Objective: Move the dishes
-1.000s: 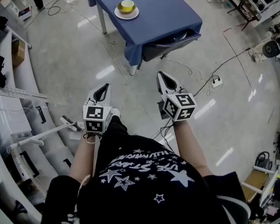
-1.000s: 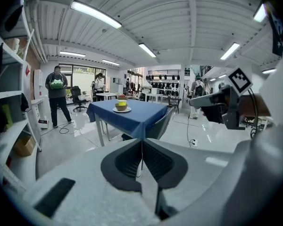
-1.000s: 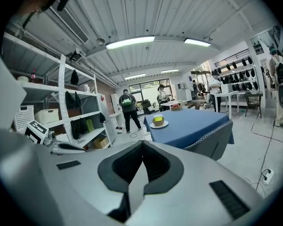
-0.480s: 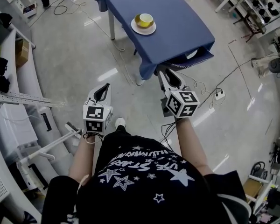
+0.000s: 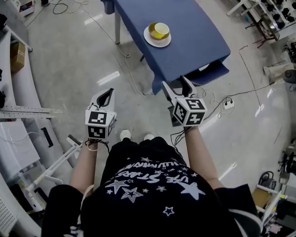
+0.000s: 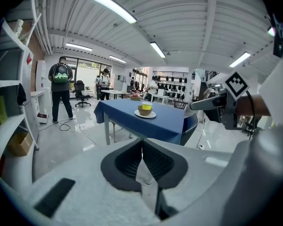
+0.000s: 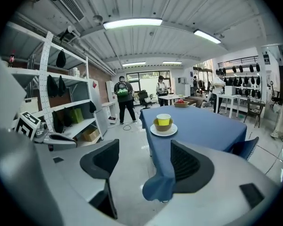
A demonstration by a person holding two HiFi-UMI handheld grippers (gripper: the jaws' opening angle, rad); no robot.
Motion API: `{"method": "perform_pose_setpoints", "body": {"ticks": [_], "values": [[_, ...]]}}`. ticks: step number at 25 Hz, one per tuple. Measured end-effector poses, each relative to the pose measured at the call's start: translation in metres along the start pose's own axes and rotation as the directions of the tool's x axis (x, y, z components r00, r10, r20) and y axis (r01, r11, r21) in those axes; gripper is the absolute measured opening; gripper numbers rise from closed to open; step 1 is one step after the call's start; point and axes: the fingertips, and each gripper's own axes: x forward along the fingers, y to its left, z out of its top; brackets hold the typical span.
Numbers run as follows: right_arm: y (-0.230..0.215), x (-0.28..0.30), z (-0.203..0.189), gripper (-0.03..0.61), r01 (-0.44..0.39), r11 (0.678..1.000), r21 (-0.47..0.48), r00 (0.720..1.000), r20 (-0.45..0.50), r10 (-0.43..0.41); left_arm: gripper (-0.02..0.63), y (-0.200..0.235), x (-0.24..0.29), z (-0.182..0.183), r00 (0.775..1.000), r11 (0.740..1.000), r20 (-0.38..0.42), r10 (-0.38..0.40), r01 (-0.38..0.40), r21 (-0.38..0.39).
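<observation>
Forward toward the table (image 5: 138,4), side by side: left gripper (image 5: 108,94) pressed together, right gripper (image 5: 175,83) just opening, empty.

Lab or workshop hall: polished floor (image 5: 79,58), power strip (image 5: 229,103) right of the right tool (image 5: 174,85), white shelving (image 5: 19,83) left of the left tool (image 5: 107,94), strip lights (image 7: 139,22), workbenches (image 5: 281,14) beyond.

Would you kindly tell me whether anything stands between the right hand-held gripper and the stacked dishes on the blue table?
Nothing visible does. Only bare blue tablecloth lies between the right hand-held gripper, whose empty jaws have just been opening, and the white plate carrying the bowl and yellow cup.
</observation>
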Motion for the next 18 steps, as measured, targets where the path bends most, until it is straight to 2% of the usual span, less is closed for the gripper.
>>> {"method": "perform_pose_setpoints", "body": {"ticks": [4, 8, 12, 18], "values": [[-0.022, 0.006, -0.007, 0.339, 0.005, 1.000, 0.029, 1.000, -0.027, -0.005, 0.021, -0.004, 0.019, -0.005, 1.000, 1.000, -0.024, -0.006, 0.006, -0.007], [-0.042, 0.025, 0.000, 0.339, -0.040, 0.999, 0.021, 0.999, -0.035, 0.041, 0.021, -0.013, 0.038, -0.001, 0.999, 1.000, -0.036, 0.019, -0.020, -0.012], [-0.062, 0.059, 0.021, 0.339, -0.134, 0.991, 0.009, 0.991, -0.013, 0.134, 0.021, -0.016, 0.060, 0.014, 0.994, 0.995, -0.043, 0.103, -0.103, -0.006], [-0.106, 0.104, 0.056, 0.339, -0.263, 0.964, -0.023, 0.965, -0.022, 0.263, 0.021, -0.030, 0.094, 0.064, 0.970, 0.970, 0.011, 0.242, -0.242, -0.021]]}}
